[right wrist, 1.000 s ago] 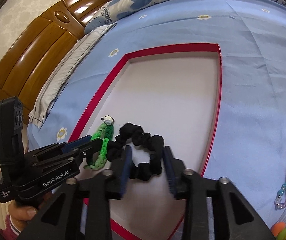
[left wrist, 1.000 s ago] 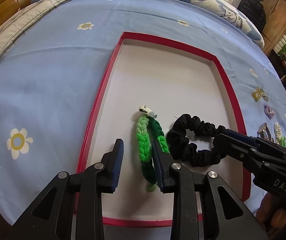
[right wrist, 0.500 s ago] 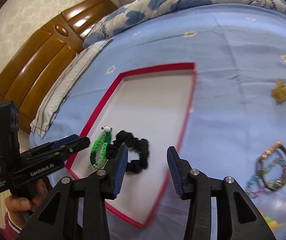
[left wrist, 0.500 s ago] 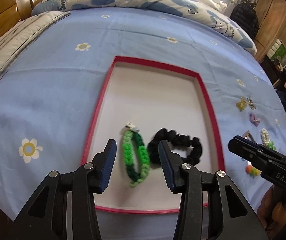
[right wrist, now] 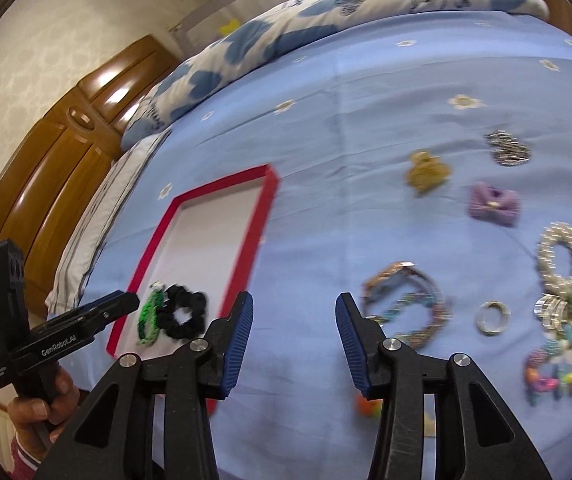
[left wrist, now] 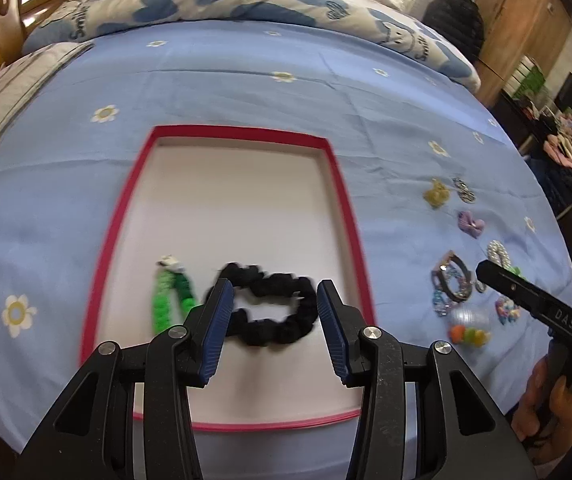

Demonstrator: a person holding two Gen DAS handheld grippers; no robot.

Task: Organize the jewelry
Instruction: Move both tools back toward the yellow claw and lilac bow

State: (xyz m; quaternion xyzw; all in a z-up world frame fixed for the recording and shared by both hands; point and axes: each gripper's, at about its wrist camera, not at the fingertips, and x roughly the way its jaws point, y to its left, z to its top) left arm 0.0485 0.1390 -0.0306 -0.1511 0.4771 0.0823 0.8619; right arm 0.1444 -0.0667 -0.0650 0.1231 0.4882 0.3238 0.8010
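Both my grippers gape, holding nothing: left gripper point(left wrist: 273, 322) above the red-rimmed tray point(left wrist: 349, 216), right gripper point(right wrist: 293, 334) over the bedsheet. Beaded bangles point(right wrist: 405, 304) lie at 2 o'clock of my right tips; they're light, stiff, prob. slippery, so pinch across one rim. Black scrunchie point(left wrist: 274, 308) & green braided band point(left wrist: 166, 300) already in tray.

Bare tray floor point(left wrist: 242, 208) beyond black scrunchie point(left wrist: 274, 308) (green braid point(left wrist: 170, 296) alongside).

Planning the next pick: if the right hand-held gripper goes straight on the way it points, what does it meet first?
Probably bare blue bedsheet. The open right hand-held gripper aims between the red tray and the bangles; the bangles lie just right of that line, though depth is unclear.
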